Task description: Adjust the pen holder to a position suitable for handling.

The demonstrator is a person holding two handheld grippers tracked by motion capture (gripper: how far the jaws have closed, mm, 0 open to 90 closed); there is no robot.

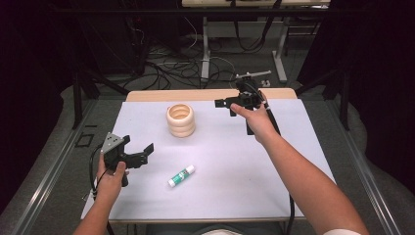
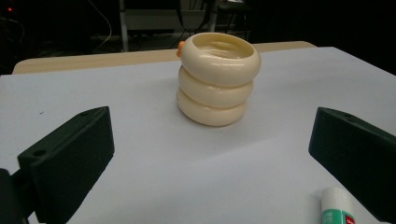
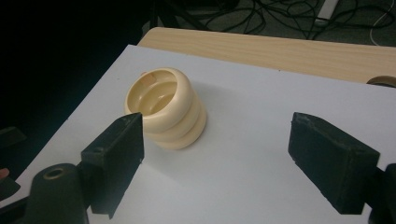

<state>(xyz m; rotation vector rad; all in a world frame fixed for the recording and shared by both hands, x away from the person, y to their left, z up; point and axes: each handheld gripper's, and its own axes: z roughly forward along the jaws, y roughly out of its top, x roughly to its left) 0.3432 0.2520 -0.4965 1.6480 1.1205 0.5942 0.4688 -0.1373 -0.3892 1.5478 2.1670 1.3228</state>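
R gripper is up over the far side of the white table, jaws wide apart, nothing between them; the cream ringed cup sits off its tips toward the person's left and a bit nearer the person, well apart, no contact; in the right gripper view the cup lies ahead and left of the gap, partly behind the left-hand jaw, so the line of the jaws isn't on it yet.

L gripper is low at the near-left, jaws also spread, empty; in the left gripper view the cup stands dead ahead, centred between the two jaws, farther out on the table; the glue stick lies just beside the right-hand jaw, its cap end poking in at the corner.

Which hand's nearer the cup; hard to call, both sit about equally off it; L is the better lined up, R needs to swing its tips left.

Cup's axis is upright, mouth open to the top, three stacked bulges; glue stick lies flat, long axis slanting from near-left to far-right, roughly in line w/ the L jaws' reach; my guess, a side grab on the cup or a short drop onto the stick.
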